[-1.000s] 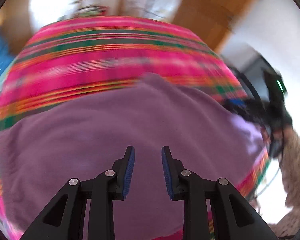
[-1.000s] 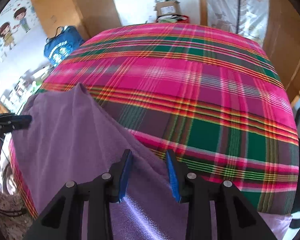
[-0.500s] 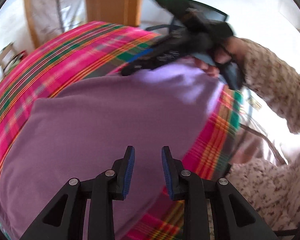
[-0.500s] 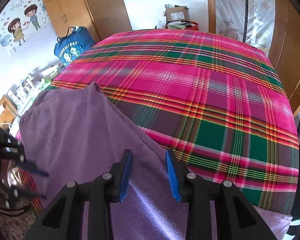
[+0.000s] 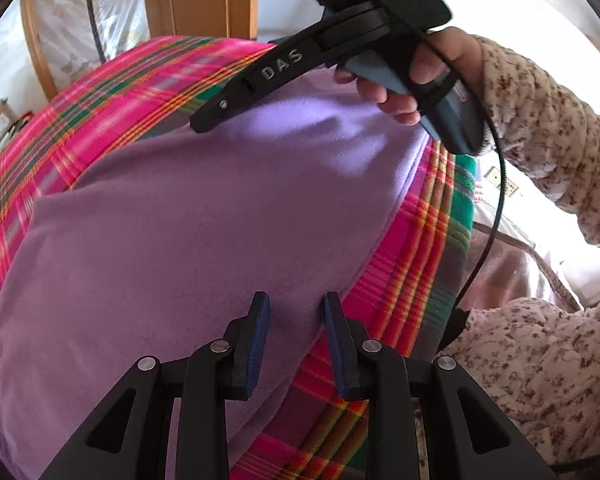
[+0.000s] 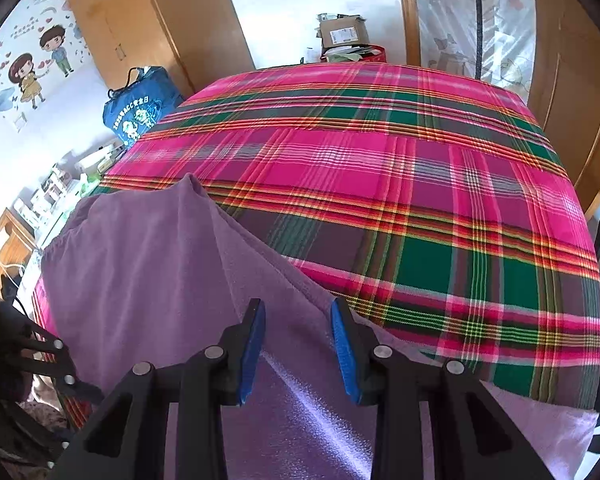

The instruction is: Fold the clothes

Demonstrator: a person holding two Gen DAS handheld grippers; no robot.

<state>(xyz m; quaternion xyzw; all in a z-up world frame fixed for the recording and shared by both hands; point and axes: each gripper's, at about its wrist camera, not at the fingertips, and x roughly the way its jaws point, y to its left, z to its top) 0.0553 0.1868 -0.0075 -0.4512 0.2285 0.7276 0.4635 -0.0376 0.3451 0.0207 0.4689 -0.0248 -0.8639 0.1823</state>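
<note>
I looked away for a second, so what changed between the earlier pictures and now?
The left gripper swung toward the near edge of the purple fleece garment, bringing the right hand into its view. Nothing was gripped or released. The right gripper, garment and pink plaid bedspread stayed put.

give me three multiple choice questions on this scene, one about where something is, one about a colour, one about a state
1. Where does the blue bag stand?
A. on the plaid bedspread
B. beside the bed, in front of the wooden wardrobe
C. on the purple garment

2. What colour is the garment being folded?
A. purple
B. white
C. green

3. How do the jaws of the left gripper stand?
A. clamped on a fold of cloth
B. apart, over the garment's edge
C. shut on a cable

Answers:
1 B, the bag sits off the plaid bedspread, against the wardrobe.
2 A, the cloth is purple in both views.
3 B, a clear gap shows between the blue pads.
</note>
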